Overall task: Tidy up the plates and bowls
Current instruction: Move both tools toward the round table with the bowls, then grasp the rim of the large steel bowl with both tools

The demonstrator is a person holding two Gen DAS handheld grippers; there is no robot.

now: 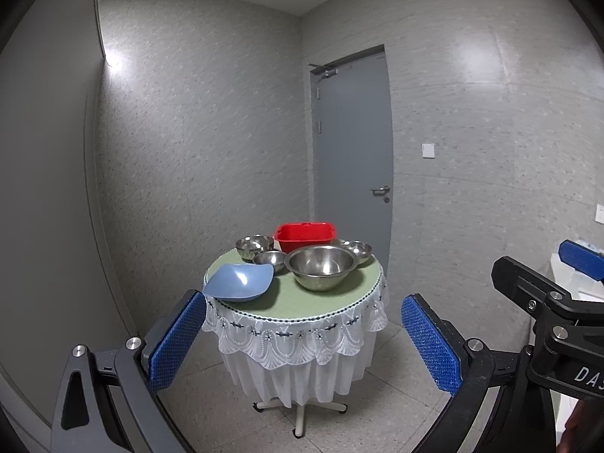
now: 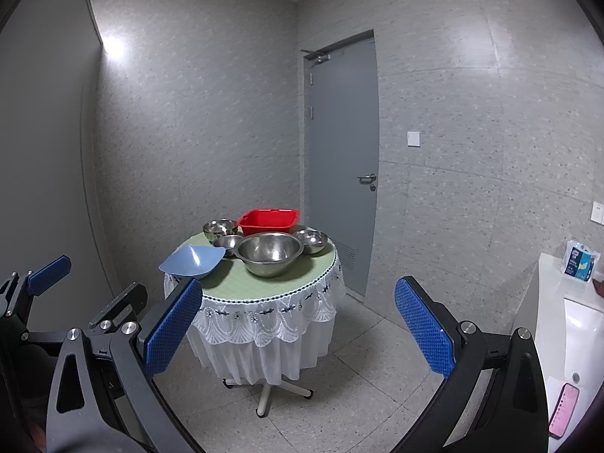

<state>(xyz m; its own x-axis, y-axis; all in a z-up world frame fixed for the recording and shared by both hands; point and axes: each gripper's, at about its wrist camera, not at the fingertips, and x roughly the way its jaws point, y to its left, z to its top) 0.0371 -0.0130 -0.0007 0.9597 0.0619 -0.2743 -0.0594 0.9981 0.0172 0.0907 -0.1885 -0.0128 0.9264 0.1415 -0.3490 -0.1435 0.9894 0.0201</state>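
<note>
A small round table [image 1: 302, 302] [image 2: 234, 283] with a green top and white lace skirt holds a large steel bowl [image 1: 321, 266] [image 2: 268, 253], three small steel bowls [image 1: 255, 246] [image 1: 270, 260] [image 1: 356, 250], a blue square dish [image 1: 239, 281] [image 2: 192, 260] at the near left edge, and a red tub [image 1: 305, 236] [image 2: 268, 222] at the back. My left gripper [image 1: 304, 341] is open and empty, well short of the table. My right gripper [image 2: 300, 332] is open and empty, also short of it.
A grey door [image 1: 351, 158] stands behind the table. A white counter with a sink [image 2: 566, 321], a tissue pack [image 2: 579, 260] and a pink phone [image 2: 564, 409] is at the right. Grey walls enclose the room; tiled floor [image 2: 358, 377] surrounds the table.
</note>
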